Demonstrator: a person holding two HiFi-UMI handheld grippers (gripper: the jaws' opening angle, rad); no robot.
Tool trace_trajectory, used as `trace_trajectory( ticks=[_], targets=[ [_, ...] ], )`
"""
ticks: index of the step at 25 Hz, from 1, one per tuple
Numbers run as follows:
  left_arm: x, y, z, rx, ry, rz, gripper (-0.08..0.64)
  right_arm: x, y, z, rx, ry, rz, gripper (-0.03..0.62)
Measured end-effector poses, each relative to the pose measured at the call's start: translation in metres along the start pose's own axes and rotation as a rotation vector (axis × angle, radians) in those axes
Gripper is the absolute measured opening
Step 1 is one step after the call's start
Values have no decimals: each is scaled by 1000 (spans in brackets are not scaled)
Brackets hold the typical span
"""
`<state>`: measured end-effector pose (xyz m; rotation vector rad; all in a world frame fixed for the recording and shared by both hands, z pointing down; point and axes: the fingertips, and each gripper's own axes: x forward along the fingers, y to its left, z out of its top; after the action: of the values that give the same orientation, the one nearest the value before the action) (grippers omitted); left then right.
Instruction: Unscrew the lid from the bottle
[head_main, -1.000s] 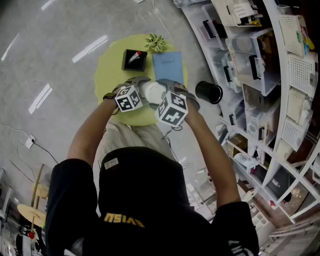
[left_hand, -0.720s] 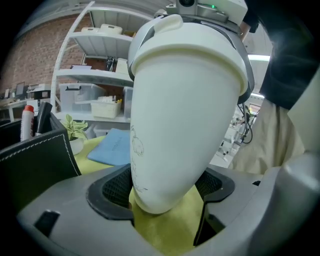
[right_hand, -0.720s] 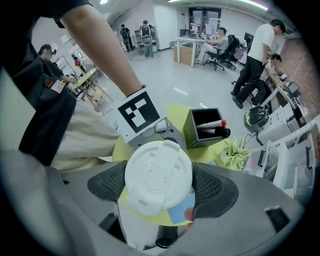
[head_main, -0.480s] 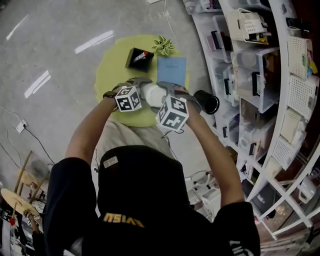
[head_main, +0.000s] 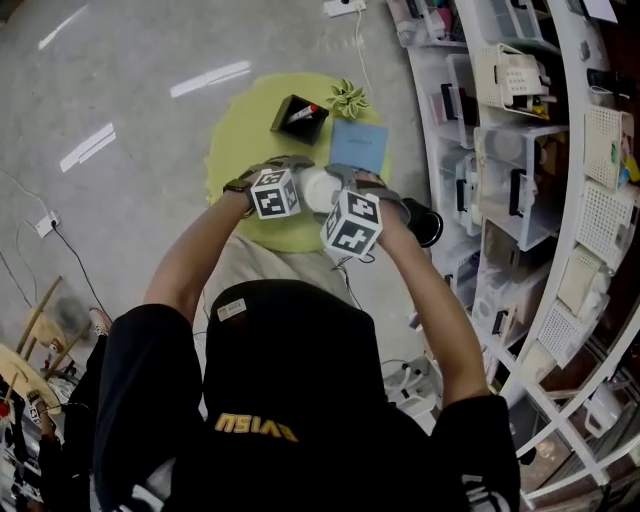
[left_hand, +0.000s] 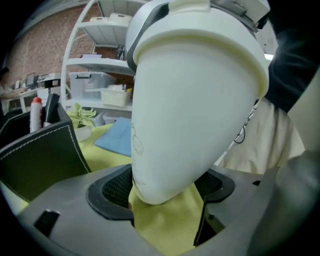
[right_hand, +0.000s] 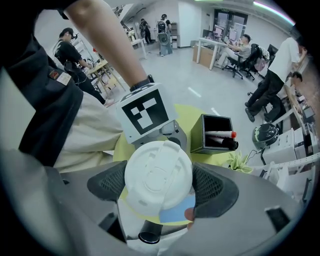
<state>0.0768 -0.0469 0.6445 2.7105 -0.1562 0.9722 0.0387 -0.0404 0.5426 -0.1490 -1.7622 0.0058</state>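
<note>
step: unscrewing | my left gripper (left_hand: 165, 192) jaws clamped on bottle (left_hand: 195, 100) base | right gripper (right_hand: 160, 189) jaws hugging lid (right_hand: 158, 170) | tip: I'd twist square-on, bottle dead steady

Bright, even indoor light; ceiling-lamp glare streaks the floor (head_main: 130, 100); fisheye edges darken.

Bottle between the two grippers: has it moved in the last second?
No. The bottle stays over the near edge of the yellow table, just below the blue notebook; only the camera shifted.
</note>
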Motion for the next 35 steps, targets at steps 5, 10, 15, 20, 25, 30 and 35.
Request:
trace_trajectory(
  ticks=[5, 10, 15, 20, 25, 30, 35],
  targets=[
    [-35, 4, -21, -64, 85, 252, 329, -1, 0, 9, 7, 2, 0, 408],
    [-98, -6, -15, -184, 5, 404, 165, -2, -1, 6, -9, 1, -31, 414],
    [-159, -28, 8, -177, -73, 399, 127, 6, -1, 3, -44, 19, -132, 434],
    [-200, -44, 28, -157, -127, 408, 121, 6, -1, 6, -28, -16, -200, 440],
    [-222, -41, 35, -143, -156, 431, 121, 0, -1, 5, -5, -61, -256, 436],
    [-221, -47, 29, -141, -147, 415, 121, -12, 1, 4, 44, -89, -288, 436],
    [-220, -49, 33, -113, -145, 400, 121, -22, 0, 4, 99, -116, -312, 436]
  ],
)
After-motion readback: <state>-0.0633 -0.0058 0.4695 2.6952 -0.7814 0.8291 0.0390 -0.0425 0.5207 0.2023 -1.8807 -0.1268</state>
